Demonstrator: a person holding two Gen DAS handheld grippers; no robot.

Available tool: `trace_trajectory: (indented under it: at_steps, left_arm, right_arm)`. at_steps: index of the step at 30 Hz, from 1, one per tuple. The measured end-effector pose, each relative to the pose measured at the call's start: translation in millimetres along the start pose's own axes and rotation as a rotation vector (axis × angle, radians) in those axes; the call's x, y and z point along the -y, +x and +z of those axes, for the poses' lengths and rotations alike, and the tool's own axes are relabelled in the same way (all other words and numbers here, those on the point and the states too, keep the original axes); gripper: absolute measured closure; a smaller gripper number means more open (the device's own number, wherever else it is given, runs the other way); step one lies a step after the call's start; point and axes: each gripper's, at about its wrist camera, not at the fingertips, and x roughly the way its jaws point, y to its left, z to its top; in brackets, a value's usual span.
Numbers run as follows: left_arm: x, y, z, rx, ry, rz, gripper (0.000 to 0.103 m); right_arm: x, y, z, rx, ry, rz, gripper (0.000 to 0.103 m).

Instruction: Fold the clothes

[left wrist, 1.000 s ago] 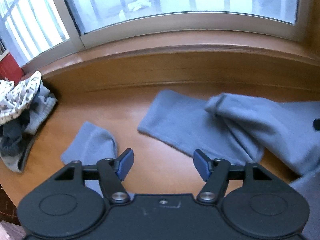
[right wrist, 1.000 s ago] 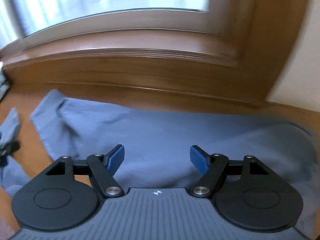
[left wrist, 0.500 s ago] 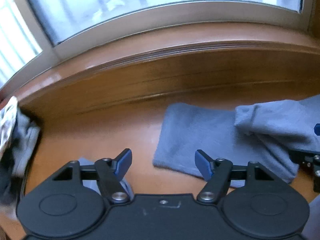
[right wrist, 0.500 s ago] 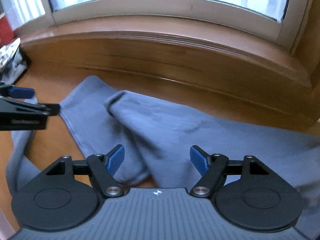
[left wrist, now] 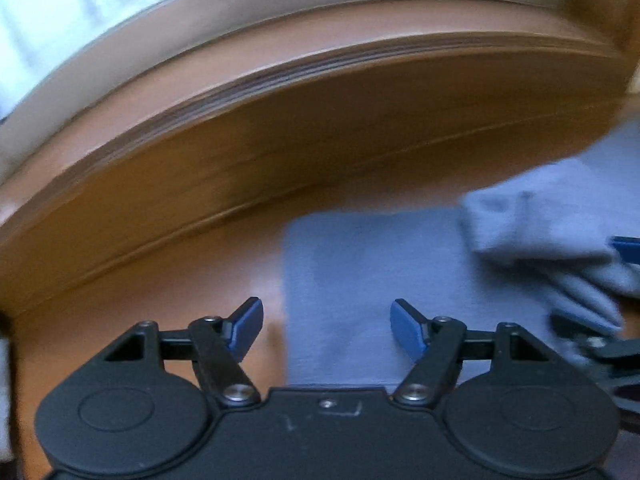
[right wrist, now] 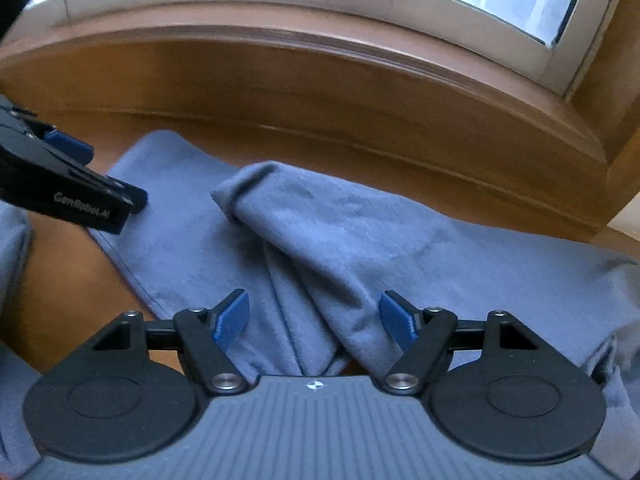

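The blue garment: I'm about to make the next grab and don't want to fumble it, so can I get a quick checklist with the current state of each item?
1. Left claw open and empty: ok.
2. Right claw open and empty: ok.
3. Blue garment in front of both claws: ok; its straight cuff end lies between the left claw's fingers.
4. Garment flat: not ok; a folded-over bulge lies across it ahead of the right claw.
5. Claws apart from each other: ok; no contact seen.
6. Left view sharp enough to aim: not ok, motion blur.
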Motion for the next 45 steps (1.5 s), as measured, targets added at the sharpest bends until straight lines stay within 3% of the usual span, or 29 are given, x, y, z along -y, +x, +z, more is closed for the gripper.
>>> trace_trajectory:
  at_steps: [2, 6, 10, 12, 14, 17, 18, 20, 21, 22, 25, 27, 30, 32, 33, 35, 36, 41, 45]
  left_arm:
    - [7, 1, -1, 0.008, 0.009, -0.020, 0.027]
    - [16, 0, -5, 0.040, 0.025, -0.002, 0.025]
    - [15, 2, -10, 0.053, 0.011, -0.097, 0.028]
    - [22, -2, -14, 0.085, 0.046, -0.129, 0.047]
    - [30, -6, -17, 0.103, 0.054, -0.143, 0.083]
    - [36, -15, -20, 0.135, 0.045, -0.145, 0.095]
    - [34, -22, -20, 0.156, 0.030, -0.131, 0.097]
    - [29, -37, -21, 0.199, 0.000, -0.104, 0.097]
    - [26, -44, -22, 0.221, -0.015, -0.090, 0.098]
    - [24, -51, -22, 0.242, -0.029, -0.076, 0.098]
    - [13, -79, -24, 0.326, -0.074, -0.019, 0.098]
    - [-6, -111, -25, 0.396, -0.112, 0.047, 0.098]
    - [-43, -133, -29, 0.382, -0.216, 0.160, 0.097]
    - [-60, -131, -35, 0.351, -0.248, 0.278, 0.093]
    - [-67, -127, -39, 0.330, -0.242, 0.352, 0.092]
    - [-77, -121, -51, 0.282, -0.227, 0.442, 0.091]
    - [-79, -121, -57, 0.266, -0.219, 0.445, 0.091]
    - [-67, -112, -74, 0.220, -0.188, 0.370, 0.074]
    - [-42, -96, -69, 0.197, -0.192, 0.258, 0.070]
  right_arm:
    - [3, 2, 0, -0.004, 0.011, -0.003, 0.028]
    - [18, 4, -5, -0.007, 0.079, 0.015, 0.022]
    - [25, 8, -10, 0.011, 0.125, 0.038, 0.018]
    - [22, 9, -12, 0.029, 0.117, 0.036, 0.018]
    - [21, 10, -14, 0.041, 0.118, 0.037, 0.018]
    - [22, 11, -15, 0.051, 0.118, 0.041, 0.018]
    - [21, 10, -16, 0.058, 0.114, 0.042, 0.020]
    - [20, 7, -19, 0.085, 0.090, 0.046, 0.034]
    - [19, 5, -18, 0.096, 0.077, 0.035, 0.059]
    - [18, 3, -18, 0.107, 0.066, 0.030, 0.075]
    - [20, -11, -10, 0.158, 0.123, 0.145, 0.080]
    - [16, -29, 0, 0.252, 0.132, 0.237, 0.080]
    - [9, -43, 20, 0.351, 0.178, 0.390, 0.078]
    - [8, -26, 34, 0.321, 0.270, 0.529, 0.060]
    - [6, -15, 40, 0.291, 0.312, 0.583, 0.037]
    - [-2, -4, 42, 0.239, 0.319, 0.507, 0.034]
    - [-7, -2, 41, 0.228, 0.306, 0.454, 0.034]
    - [7, -30, 23, 0.292, 0.123, 0.307, 0.034]
    - [53, -49, 9, 0.284, 0.072, 0.129, 0.033]
